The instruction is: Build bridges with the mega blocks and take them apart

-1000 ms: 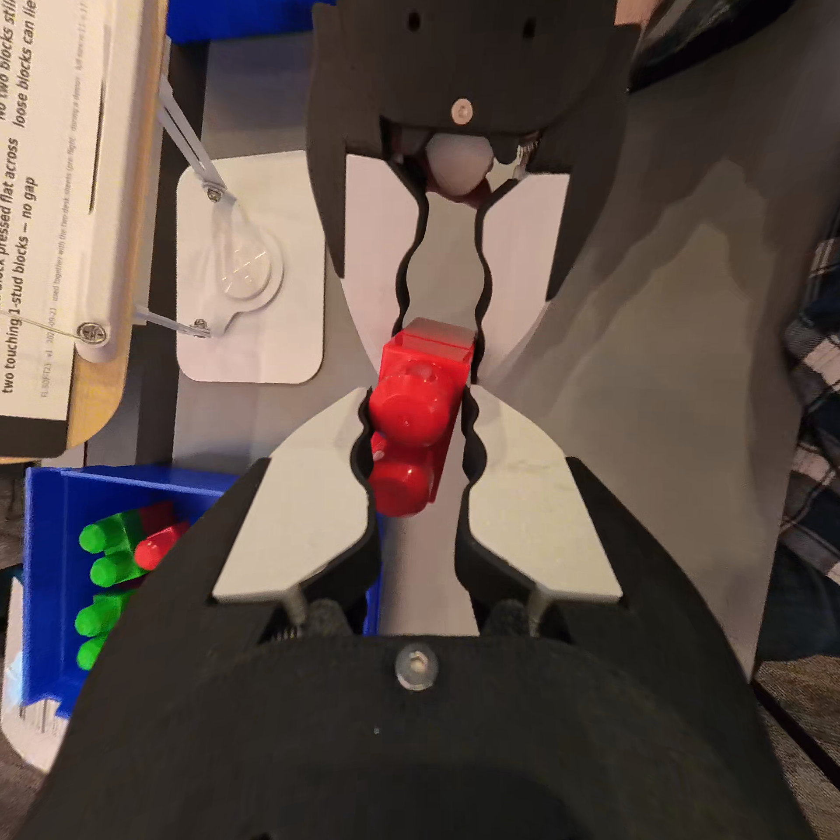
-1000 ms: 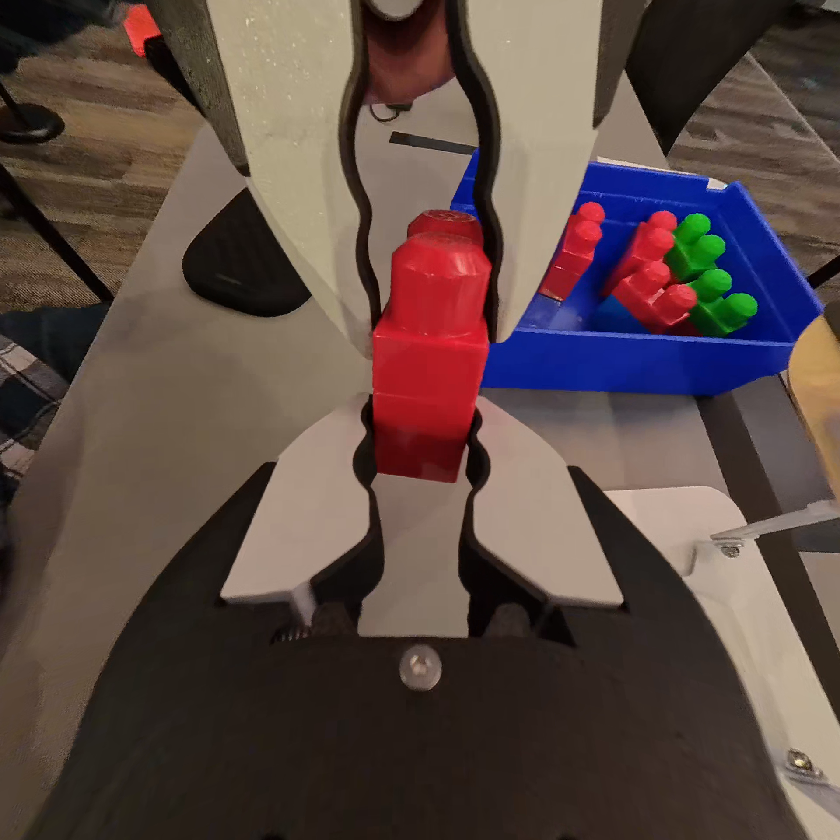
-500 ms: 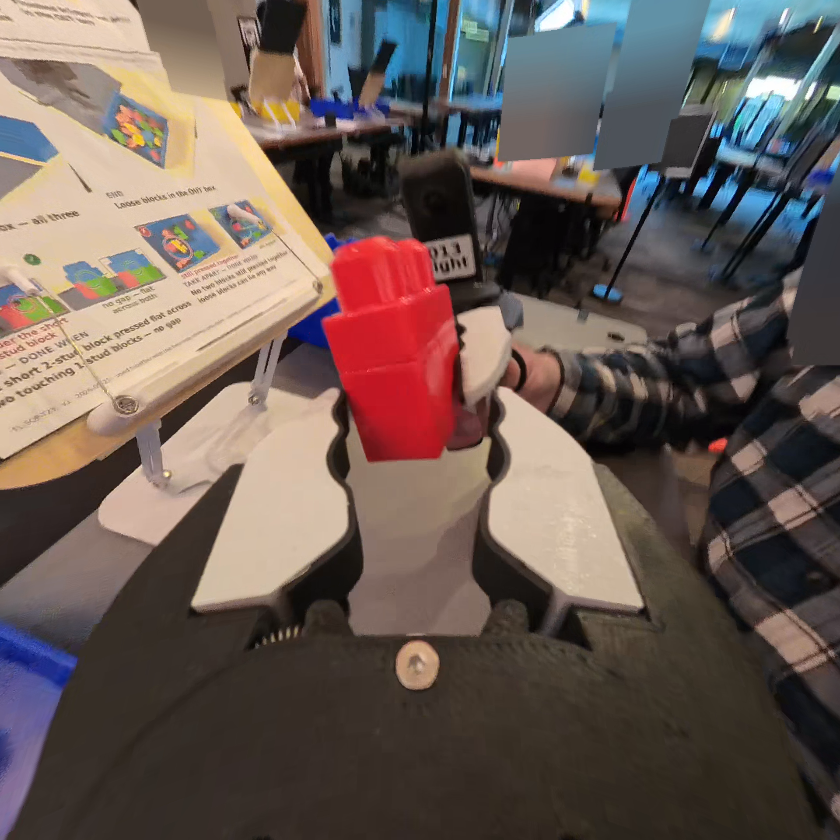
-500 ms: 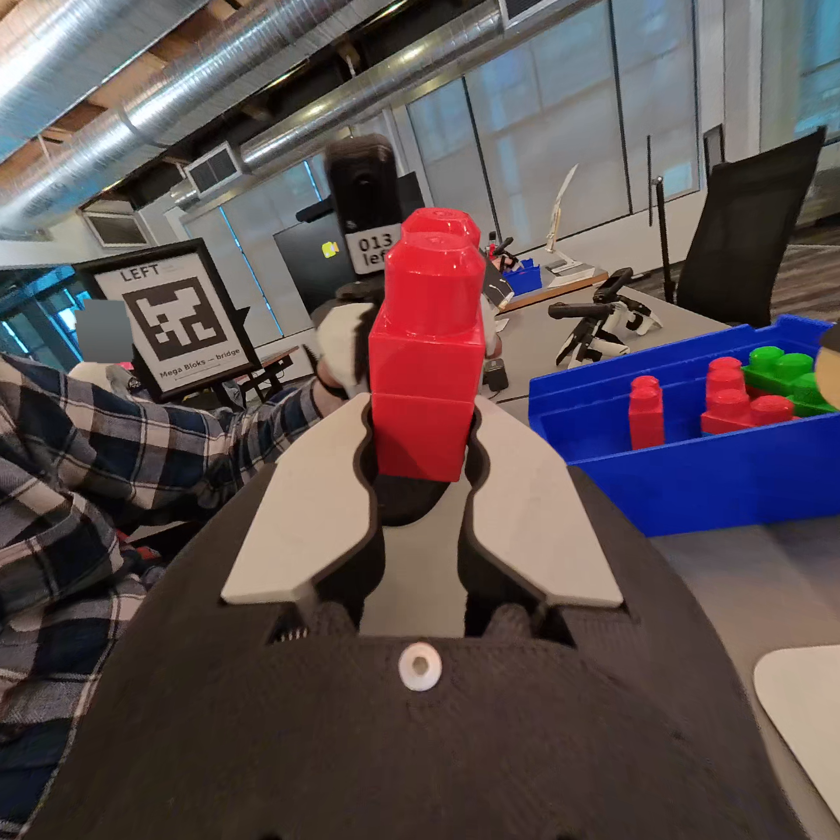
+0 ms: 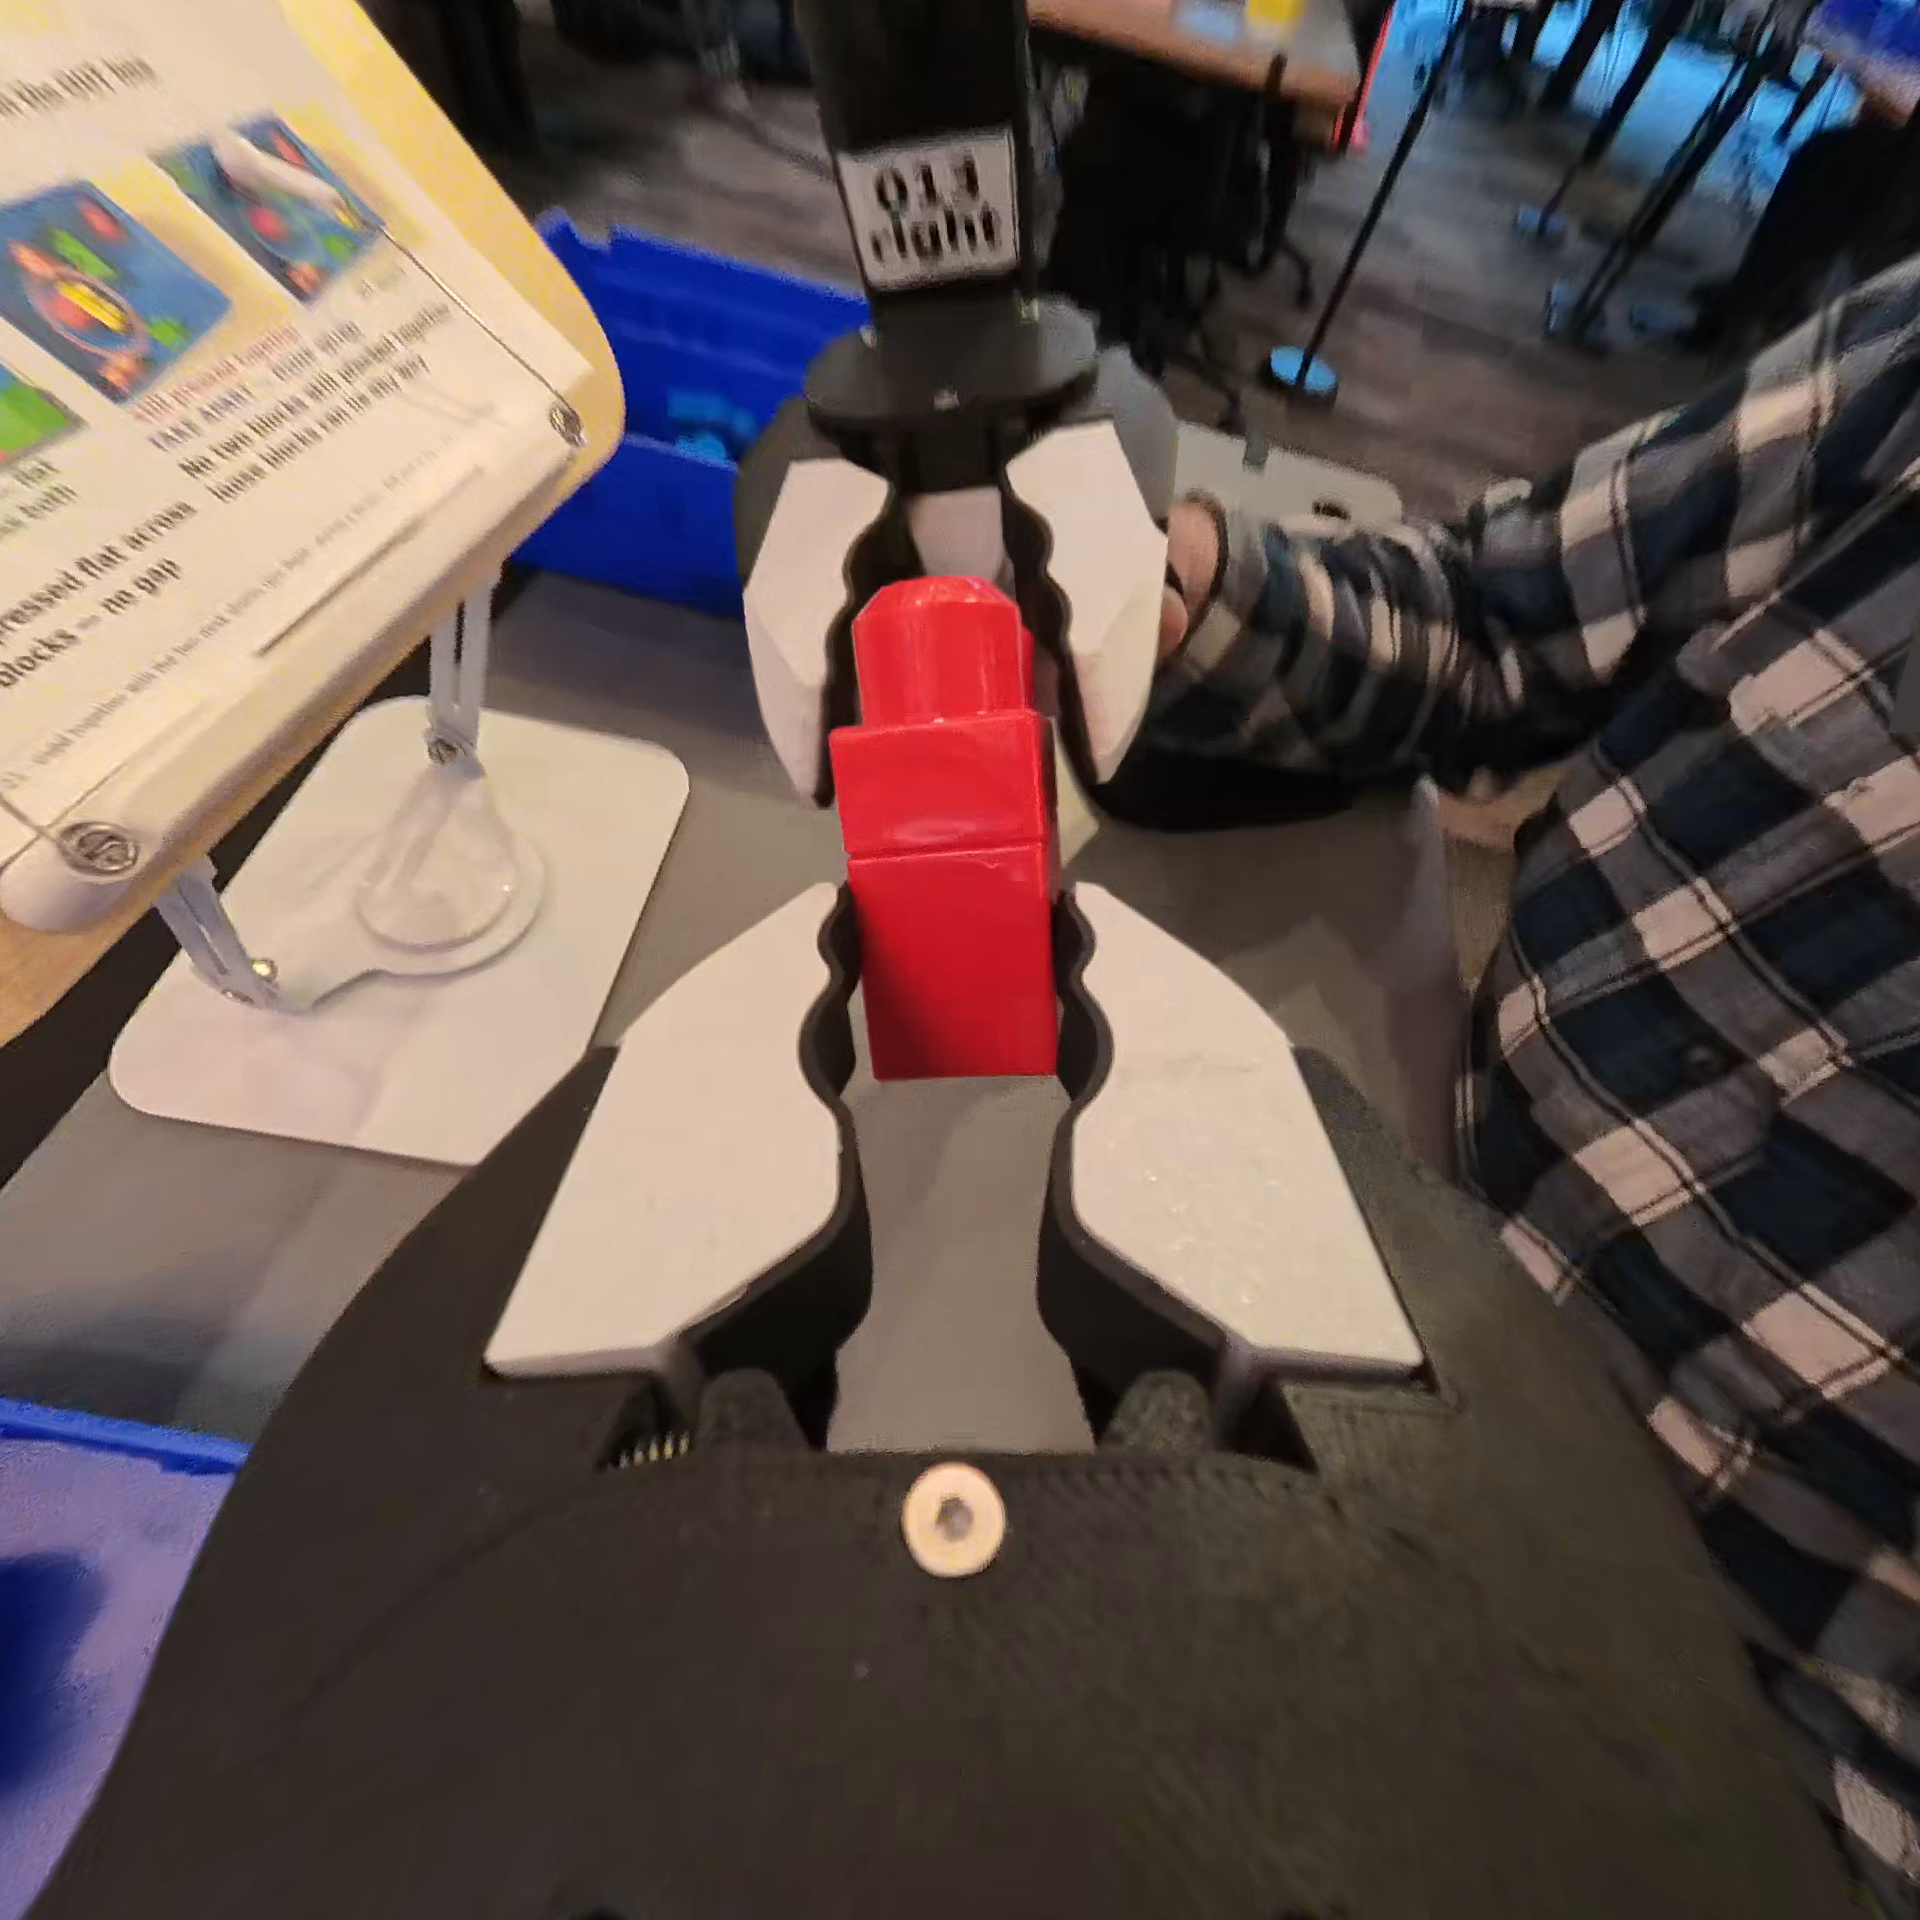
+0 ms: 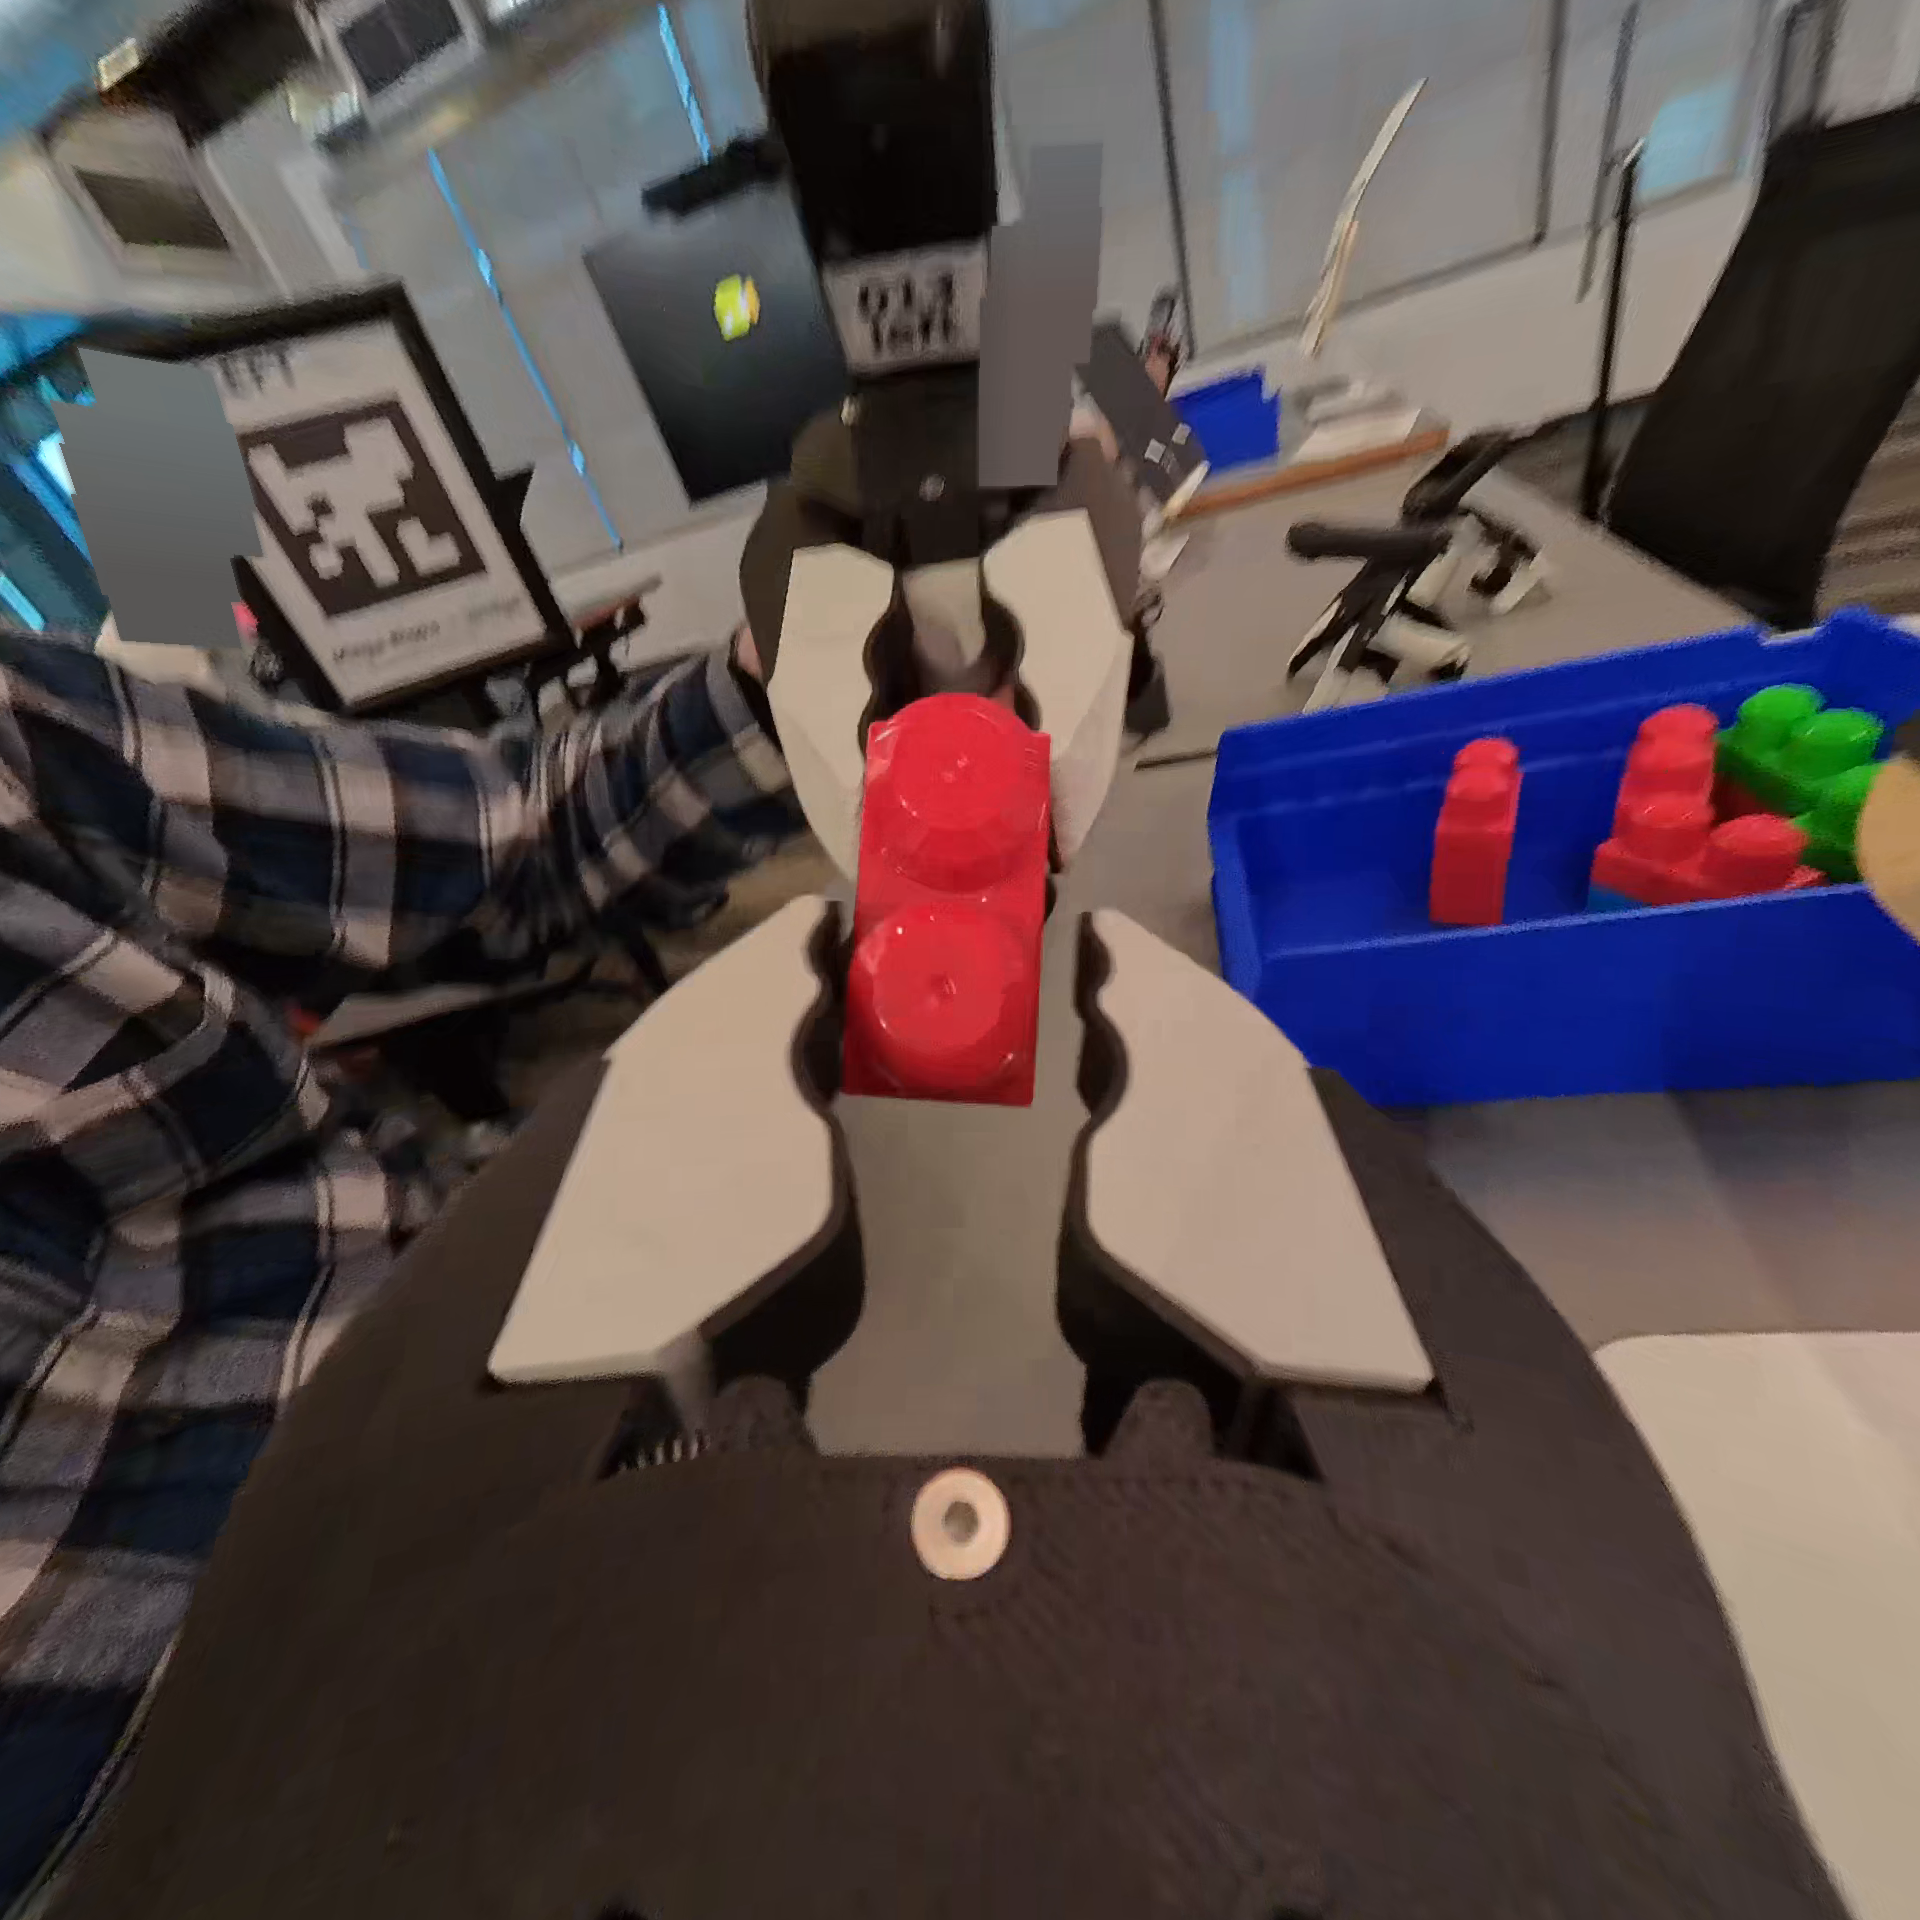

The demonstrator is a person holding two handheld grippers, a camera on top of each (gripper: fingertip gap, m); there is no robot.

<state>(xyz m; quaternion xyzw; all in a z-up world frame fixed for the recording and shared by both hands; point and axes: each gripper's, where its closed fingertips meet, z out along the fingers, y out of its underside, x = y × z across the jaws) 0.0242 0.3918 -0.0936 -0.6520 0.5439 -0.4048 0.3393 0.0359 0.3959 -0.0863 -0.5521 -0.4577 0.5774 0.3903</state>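
Observation:
Two red blocks are stacked into one piece and held in the air between the two grippers. My left gripper is shut on the lower block, with both pads pressed on its sides. My right gripper faces it from the far side, its fingers flanking the upper block. In the right wrist view I look onto the two studs of the stack. My right gripper is open: its left pad is at the block, and a gap shows at its right pad. The left gripper shows behind the stack.
A blue bin with red and green blocks stands to the right on the grey table. An instruction sheet on a stand with a white base is at the left, another blue bin behind it. A plaid sleeve is at the right. My left and right fingertips are right by each other.
A second ago both grippers held the stack. The left gripper then opened while the right carried the stack. The left has now shut again on the lower block, and the right jaws have loosened.

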